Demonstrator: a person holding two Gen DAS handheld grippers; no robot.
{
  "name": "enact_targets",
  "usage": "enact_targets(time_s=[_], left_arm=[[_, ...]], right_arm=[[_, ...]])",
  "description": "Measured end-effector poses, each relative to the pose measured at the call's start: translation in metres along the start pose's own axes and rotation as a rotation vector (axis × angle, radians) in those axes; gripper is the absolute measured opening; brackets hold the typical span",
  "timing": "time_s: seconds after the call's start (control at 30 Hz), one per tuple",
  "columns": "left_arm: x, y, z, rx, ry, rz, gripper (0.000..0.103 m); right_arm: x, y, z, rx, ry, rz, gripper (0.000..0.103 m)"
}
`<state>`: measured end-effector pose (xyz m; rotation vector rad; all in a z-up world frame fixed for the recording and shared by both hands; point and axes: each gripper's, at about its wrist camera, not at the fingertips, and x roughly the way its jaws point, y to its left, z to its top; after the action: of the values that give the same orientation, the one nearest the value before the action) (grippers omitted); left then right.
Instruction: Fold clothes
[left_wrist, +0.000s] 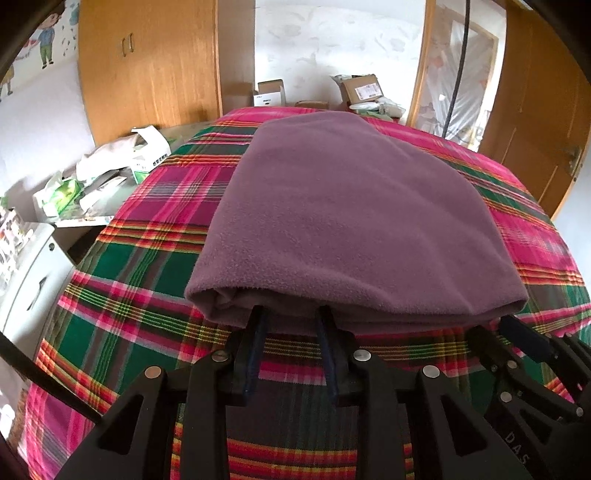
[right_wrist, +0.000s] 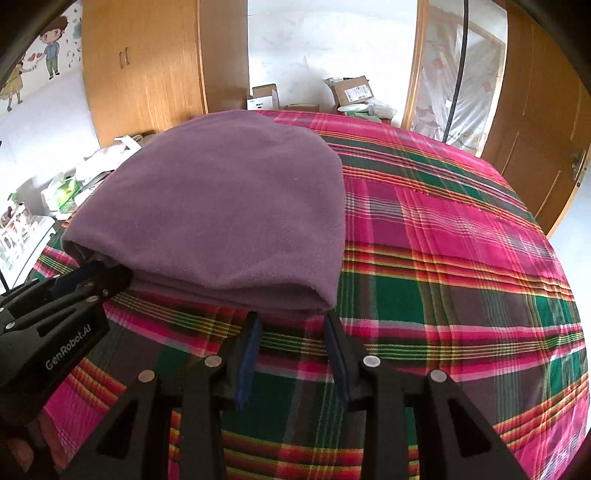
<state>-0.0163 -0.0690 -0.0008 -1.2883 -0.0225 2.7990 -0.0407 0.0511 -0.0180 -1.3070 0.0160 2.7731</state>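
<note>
A purple fleece garment (left_wrist: 354, 206) lies folded on the plaid bedcover (left_wrist: 129, 295), its thick folded edge facing me. My left gripper (left_wrist: 291, 312) stands open at that near edge, left of the middle. Both fingertips poke in under the top layer, which hides them. In the right wrist view the same fleece (right_wrist: 221, 214) fills the left half. My right gripper (right_wrist: 292, 317) is open at its near right corner, tips just at the hem, with plaid cloth showing between the fingers. Each gripper shows in the other's view: the right gripper (left_wrist: 506, 325) and the left gripper (right_wrist: 110, 271).
The bedcover (right_wrist: 443, 258) stretches bare to the right of the fleece. Left of the bed are tissue packs and boxes (left_wrist: 110, 177) and a white cabinet (left_wrist: 33, 280). Cardboard boxes (left_wrist: 362, 90) sit beyond the far end. A wooden wardrobe (left_wrist: 147, 66) and door (left_wrist: 535, 129) flank the room.
</note>
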Motion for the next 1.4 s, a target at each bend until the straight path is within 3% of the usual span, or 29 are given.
enact_targets(time_s=[1.4], left_arm=[[0.0029, -0.002, 0.0007, 0.013, 0.0, 0.018, 0.029]], right_arm=[[-0.0004, 0.0005, -0.0006, 0.011, 0.001, 0.003, 0.036]])
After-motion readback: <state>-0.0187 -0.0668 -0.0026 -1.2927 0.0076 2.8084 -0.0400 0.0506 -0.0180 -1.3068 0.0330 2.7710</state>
